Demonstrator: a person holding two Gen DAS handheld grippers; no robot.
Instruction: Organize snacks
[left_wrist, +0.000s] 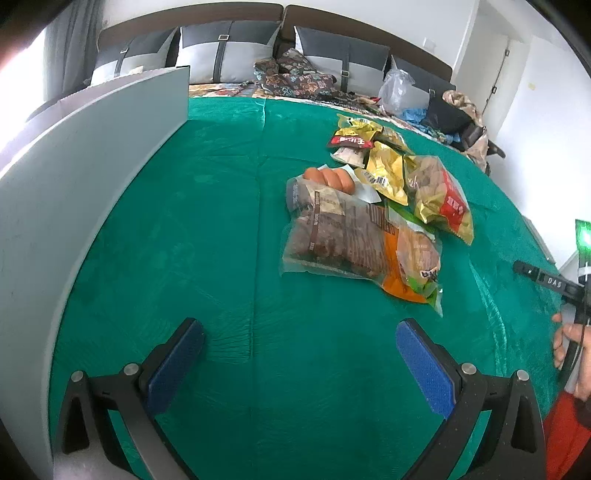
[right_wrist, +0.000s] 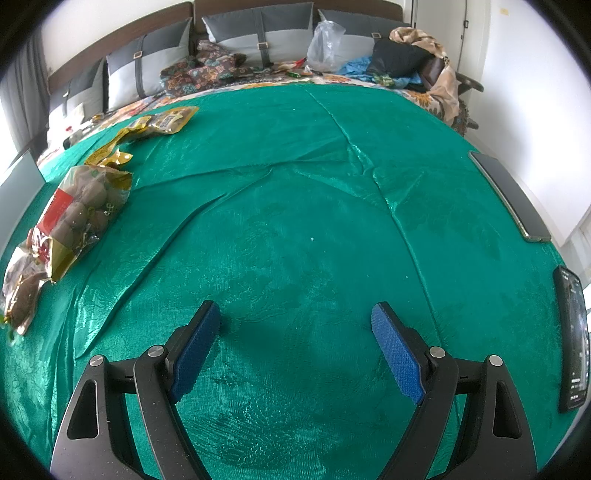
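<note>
On my far left stands a big grey box, right at the edge of the green cloth. I cannot see inside it, so I cannot tell if any snacks are in there yet. My left gripper hangs over bare cloth with its blue pads wide apart, and it holds nothing. To the right of it lies the pile of snacks, all heaped and touching. I think the job has hardly started, because the bags lie in a messy bunch and none look sorted. The nearest one is a clear bag of brown cakes, lying flat. Behind it are shiny yellow packs and a bag with a red label, crinkly and puffy. My right gripper is wide open too, empty, over bare cloth, with the snacks off to its left. Two phones lie at the far right edge.
</note>
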